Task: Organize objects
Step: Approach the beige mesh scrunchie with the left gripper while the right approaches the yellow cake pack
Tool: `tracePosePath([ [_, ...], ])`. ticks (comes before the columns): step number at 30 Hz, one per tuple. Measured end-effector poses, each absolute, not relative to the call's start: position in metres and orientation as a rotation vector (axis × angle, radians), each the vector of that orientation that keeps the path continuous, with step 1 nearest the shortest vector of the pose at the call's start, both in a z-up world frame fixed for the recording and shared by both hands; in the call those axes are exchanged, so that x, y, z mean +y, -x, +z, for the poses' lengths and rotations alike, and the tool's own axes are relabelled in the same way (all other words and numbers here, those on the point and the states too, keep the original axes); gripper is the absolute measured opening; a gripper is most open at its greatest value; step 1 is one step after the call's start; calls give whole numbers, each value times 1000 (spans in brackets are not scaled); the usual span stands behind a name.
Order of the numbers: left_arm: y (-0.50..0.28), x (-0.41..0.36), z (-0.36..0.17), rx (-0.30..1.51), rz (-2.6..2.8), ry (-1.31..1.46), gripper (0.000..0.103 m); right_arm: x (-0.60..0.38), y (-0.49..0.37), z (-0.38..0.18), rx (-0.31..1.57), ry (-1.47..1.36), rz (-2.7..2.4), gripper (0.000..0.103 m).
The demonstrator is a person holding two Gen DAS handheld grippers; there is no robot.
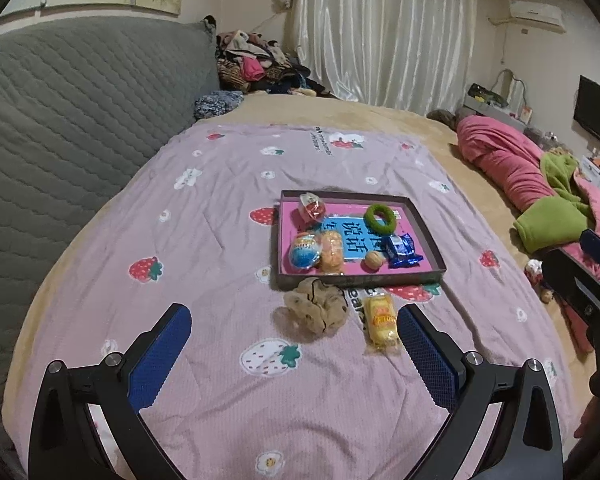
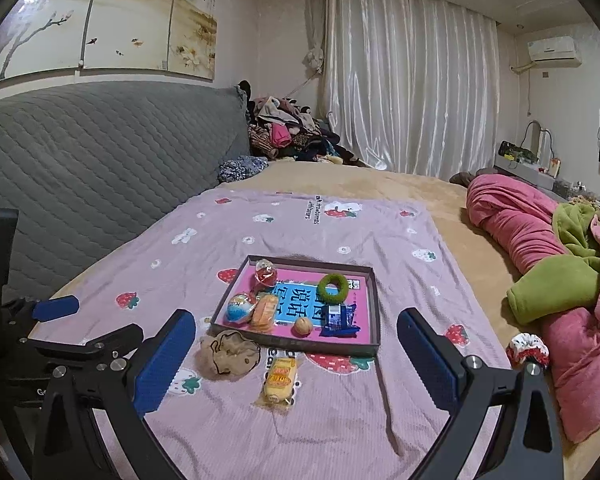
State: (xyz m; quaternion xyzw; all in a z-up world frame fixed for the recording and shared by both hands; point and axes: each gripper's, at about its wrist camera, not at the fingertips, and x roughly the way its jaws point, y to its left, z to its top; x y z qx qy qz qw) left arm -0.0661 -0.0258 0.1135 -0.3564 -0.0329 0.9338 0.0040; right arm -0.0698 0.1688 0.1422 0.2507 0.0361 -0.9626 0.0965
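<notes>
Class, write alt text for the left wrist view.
An open left claw hovers over a pink strawberry blanket, facing a beige scrunchie and a yellow snack packet. Behind them, a shallow tray holds snacks and a green ring.

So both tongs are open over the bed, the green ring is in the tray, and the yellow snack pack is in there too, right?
Not quite. The yellow snack pack lies outside the tray, on the pink blanket just in front of it, as the left wrist view shows. The green ring is in the tray, and the left tongs and right tongs are open.
</notes>
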Motion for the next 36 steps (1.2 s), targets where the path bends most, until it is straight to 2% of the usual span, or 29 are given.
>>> tracePosePath([
  [10,45,-22,110,-56,2912,1158,103,174,40,132,97,-763,-2844,102],
  [19,31,-18,88,-9,2900,1226,103,168,22,97,129,-859,-2807,102],
  [36,22,-20,63,-43,2843,1304,102,163,14,66,145,-956,-2760,102],
])
